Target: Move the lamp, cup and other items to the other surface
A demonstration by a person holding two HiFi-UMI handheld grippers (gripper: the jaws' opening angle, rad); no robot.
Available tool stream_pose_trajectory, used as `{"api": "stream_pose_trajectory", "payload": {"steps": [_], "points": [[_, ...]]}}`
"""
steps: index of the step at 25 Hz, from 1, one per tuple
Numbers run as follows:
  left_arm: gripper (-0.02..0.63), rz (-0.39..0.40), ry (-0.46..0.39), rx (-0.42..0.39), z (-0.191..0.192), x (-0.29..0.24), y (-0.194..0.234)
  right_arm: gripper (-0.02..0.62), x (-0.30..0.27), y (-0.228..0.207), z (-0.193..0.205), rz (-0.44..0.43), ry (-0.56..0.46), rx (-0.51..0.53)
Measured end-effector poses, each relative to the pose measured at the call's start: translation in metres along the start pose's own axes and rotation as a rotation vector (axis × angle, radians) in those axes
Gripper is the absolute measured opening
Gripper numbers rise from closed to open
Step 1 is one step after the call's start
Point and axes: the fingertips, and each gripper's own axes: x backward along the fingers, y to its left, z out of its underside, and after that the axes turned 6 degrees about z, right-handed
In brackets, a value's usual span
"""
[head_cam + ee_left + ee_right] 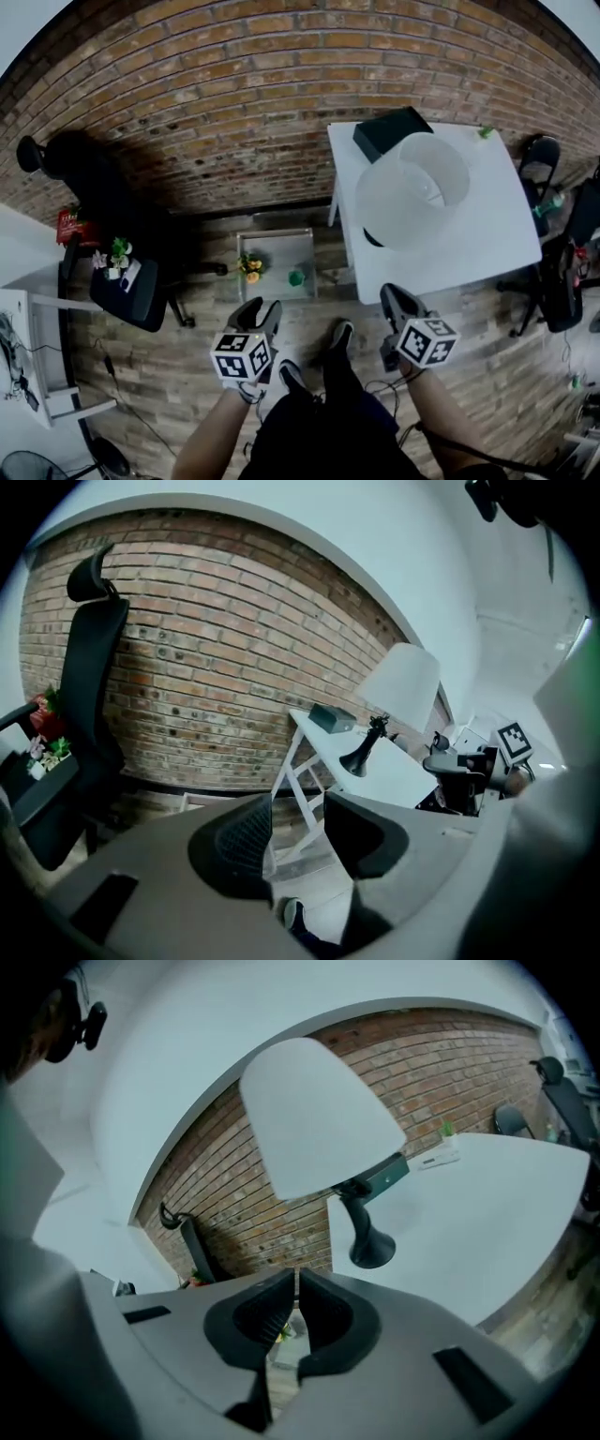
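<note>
A lamp with a broad white shade point(412, 192) and a black base stands on the white table point(487, 244) at the right, next to a dark box point(392, 131). A small green cup point(296, 277) and a yellow-orange item point(250, 267) sit on a low grey stand point(275, 239) on the floor. My left gripper point(260, 314) hangs open and holds nothing, in front of that stand. My right gripper point(394, 298) is shut and holds nothing, just short of the table's near edge. The right gripper view shows the lamp point(314, 1115) close ahead, above the shut jaws point(296, 1307).
A black office chair point(131, 281) with small flowers on its seat stands at the left. The brick wall point(234, 94) runs behind. Another chair point(542, 159) and dark bags crowd the table's right side. A tiny green item point(485, 132) lies at the table's far corner.
</note>
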Motion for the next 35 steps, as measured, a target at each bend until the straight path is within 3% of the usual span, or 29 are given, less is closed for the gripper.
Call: {"api": "stream_pose_trajectory", "payload": {"steps": [4, 10, 16, 25, 30, 35], "points": [[0.173, -0.002, 0.008, -0.02, 0.025, 0.052, 0.024, 0.003, -0.003, 0.053, 0.038, 0.015, 0.016, 0.13], [0.173, -0.004, 0.003, -0.014, 0.05, 0.107, 0.057, 0.005, -0.006, 0.115, 0.083, -0.003, 0.034, 0.188], [0.179, -0.001, -0.006, -0.018, 0.056, 0.13, 0.083, 0.07, -0.023, 0.162, 0.104, -0.046, 0.058, 0.26], [0.192, -0.031, 0.002, -0.012, 0.066, 0.107, 0.125, 0.136, -0.097, 0.188, 0.135, -0.107, 0.106, 0.434], [0.193, -0.064, 0.029, -0.008, 0.074, 0.08, 0.153, 0.166, -0.158, 0.192, 0.162, -0.16, 0.138, 0.553], [0.196, -0.09, 0.04, -0.027, 0.069, 0.045, 0.181, 0.196, -0.233, 0.183, 0.19, -0.19, 0.201, 0.595]]}}
